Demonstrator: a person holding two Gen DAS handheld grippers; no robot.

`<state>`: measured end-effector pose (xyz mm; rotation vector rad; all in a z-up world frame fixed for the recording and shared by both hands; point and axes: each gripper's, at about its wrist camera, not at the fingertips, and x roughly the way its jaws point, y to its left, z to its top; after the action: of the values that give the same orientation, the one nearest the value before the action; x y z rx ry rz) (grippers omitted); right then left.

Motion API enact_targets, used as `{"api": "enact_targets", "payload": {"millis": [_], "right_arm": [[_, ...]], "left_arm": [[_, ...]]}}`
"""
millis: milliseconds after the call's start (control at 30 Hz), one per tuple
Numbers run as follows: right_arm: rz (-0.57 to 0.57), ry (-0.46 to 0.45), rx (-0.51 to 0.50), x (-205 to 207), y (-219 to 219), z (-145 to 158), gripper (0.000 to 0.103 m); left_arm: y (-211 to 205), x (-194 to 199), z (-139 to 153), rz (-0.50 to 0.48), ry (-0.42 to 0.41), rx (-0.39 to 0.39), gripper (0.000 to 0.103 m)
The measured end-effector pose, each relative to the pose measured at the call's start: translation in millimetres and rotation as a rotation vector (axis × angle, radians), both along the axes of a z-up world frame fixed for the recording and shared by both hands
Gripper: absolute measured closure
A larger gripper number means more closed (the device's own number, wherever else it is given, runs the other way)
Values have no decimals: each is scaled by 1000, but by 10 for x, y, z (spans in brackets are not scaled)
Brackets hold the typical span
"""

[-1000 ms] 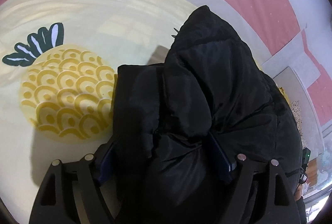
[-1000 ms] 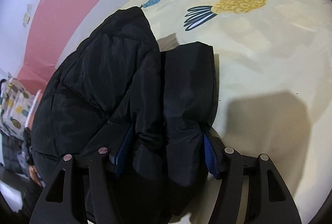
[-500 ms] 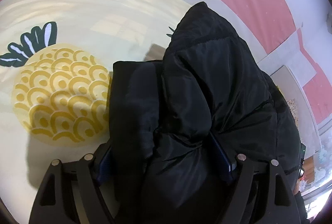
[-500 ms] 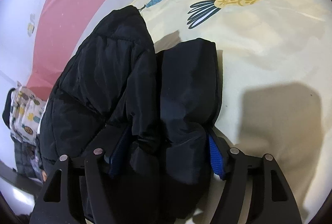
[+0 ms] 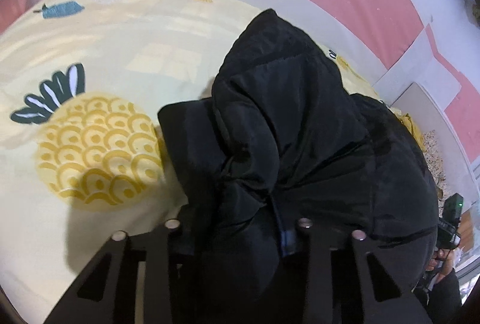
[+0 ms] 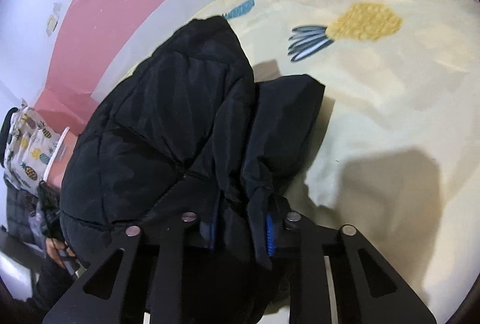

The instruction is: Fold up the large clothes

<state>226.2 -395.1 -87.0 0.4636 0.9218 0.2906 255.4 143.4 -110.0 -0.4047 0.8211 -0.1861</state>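
Jaws closing, our left gripper (image 5: 237,229) and right gripper (image 6: 240,223) each pinch bunched black puffer jacket (image 5: 300,126) on the pineapple bedsheet (image 5: 90,60); we should lift evenly, keeping both bites deep.

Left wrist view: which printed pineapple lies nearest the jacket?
The big yellow pineapple with dark leaves, touching the black jacket edge; the others are small and farther up the sheet.
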Motion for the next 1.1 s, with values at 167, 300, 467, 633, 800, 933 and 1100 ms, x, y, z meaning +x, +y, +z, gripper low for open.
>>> {"api": "enact_targets", "payload": {"millis": [167, 300, 467, 633, 800, 933, 1100], "right_arm": [[-9, -50, -56, -198, 23, 248, 87], [-3, -96, -99, -370, 87, 442, 88], [0, -144, -127, -462, 139, 647, 89], [14, -161, -144, -522, 187, 742, 89], [5, -53, -98, -339, 20, 445, 77], [-54, 30, -111, -329, -117, 173, 42], [-29, 84, 86, -199, -342, -126, 24]], "left_arm": [[-25, -72, 211, 11, -38, 15, 75], [-30, -136, 397, 2, -77, 29, 77], [28, -213, 499, 3, -108, 32, 78], [74, -275, 555, 0, -130, 36, 78], [79, -206, 383, 1, -94, 27, 77], [141, -198, 165, 6, -48, 2, 77], [148, -155, 121, -5, -35, 13, 76]]}}
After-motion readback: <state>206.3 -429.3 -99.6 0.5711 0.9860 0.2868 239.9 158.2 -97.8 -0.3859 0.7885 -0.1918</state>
